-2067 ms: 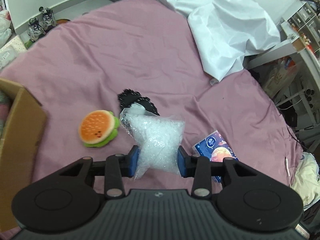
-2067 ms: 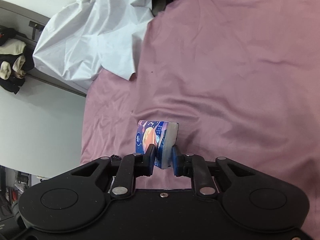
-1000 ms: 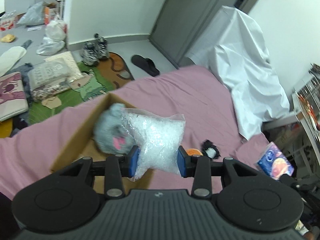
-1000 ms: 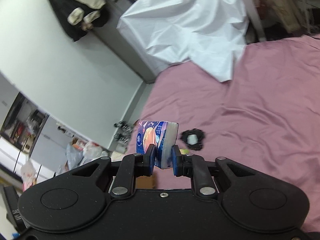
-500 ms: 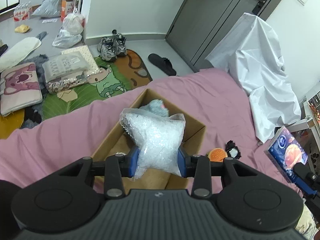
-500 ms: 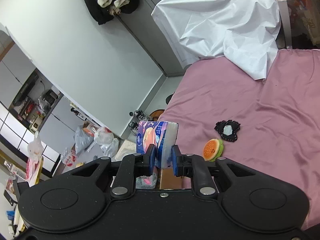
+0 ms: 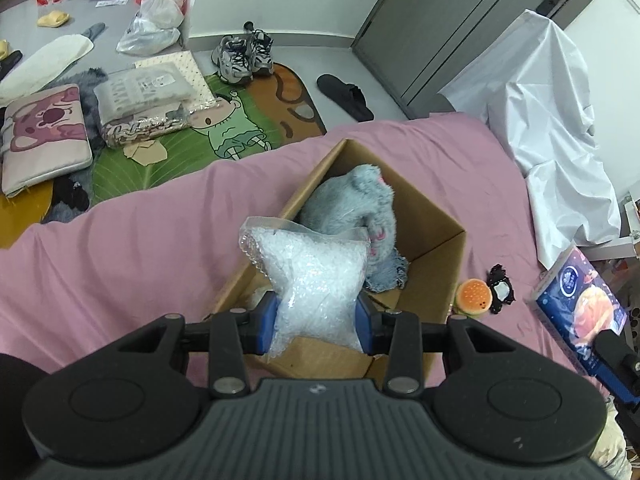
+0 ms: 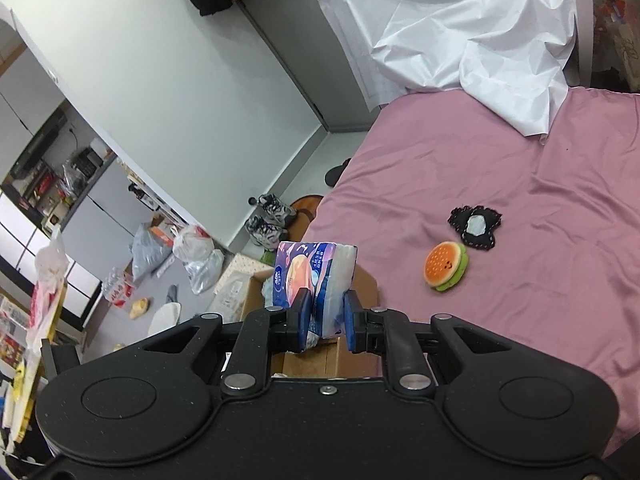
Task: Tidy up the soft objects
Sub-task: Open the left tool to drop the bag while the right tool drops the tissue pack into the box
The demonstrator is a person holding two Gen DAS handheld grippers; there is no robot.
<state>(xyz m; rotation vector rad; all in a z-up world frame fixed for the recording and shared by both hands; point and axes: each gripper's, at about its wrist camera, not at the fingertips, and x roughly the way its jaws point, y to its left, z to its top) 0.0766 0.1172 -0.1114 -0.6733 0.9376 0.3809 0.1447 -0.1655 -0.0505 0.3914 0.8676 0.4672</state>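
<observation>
My left gripper (image 7: 317,322) is shut on a clear bag of white beads (image 7: 310,280) and holds it above the open cardboard box (image 7: 434,220) on the pink bed. A grey plush toy (image 7: 352,208) lies inside the box. My right gripper (image 8: 324,322) is shut on a blue tissue pack (image 8: 310,276), held in the air over the box (image 8: 256,294); the pack also shows at the right of the left wrist view (image 7: 580,312). A burger plush (image 7: 474,296) and a black patch (image 7: 500,288) lie on the bed right of the box.
A white sheet (image 7: 548,128) drapes over the bed's far right corner. The floor beyond the bed holds sneakers (image 7: 244,56), a slipper (image 7: 346,94), a green mat (image 7: 224,120), cushions and plastic bags. The bed edge runs just behind the box.
Both grippers lifted their loads from the bed and swung left. The bead bag now hangs over the box, closer than half a second ago. The tissue pack follows alongside.
</observation>
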